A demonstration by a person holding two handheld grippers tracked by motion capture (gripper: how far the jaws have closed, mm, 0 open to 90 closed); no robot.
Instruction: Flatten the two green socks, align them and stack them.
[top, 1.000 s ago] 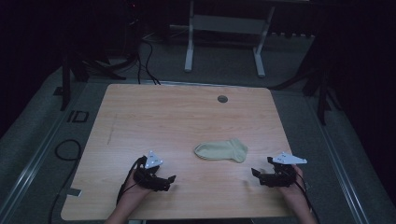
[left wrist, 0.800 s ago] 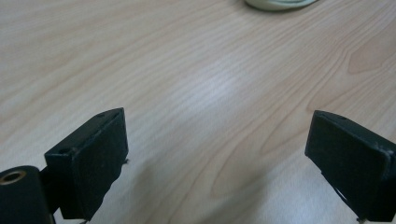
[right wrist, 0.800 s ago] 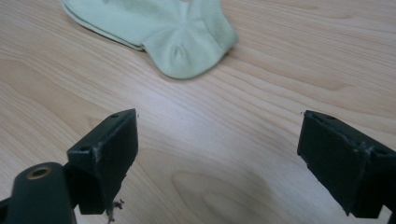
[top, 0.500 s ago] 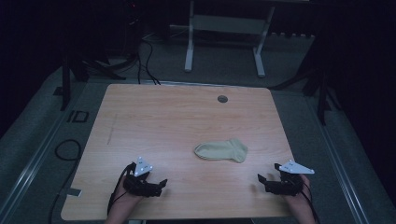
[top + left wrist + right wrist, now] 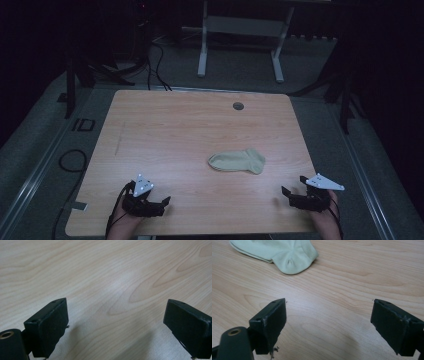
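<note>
Sock [image 5: 236, 161] is laid flat mid-table [image 5: 165, 130], between both grippers (left [image 5: 159, 205], right [image 5: 289, 196]), jaws spread wide, nothing held. Soft, light, floppy; best pinched at an edge.

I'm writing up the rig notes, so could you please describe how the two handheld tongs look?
Both the left tongs and the right tongs are black, each topped by a grey three-cornered plate. Each ends in two flat, blocky black jaws. A dark cable trails from each toward the person.
</note>
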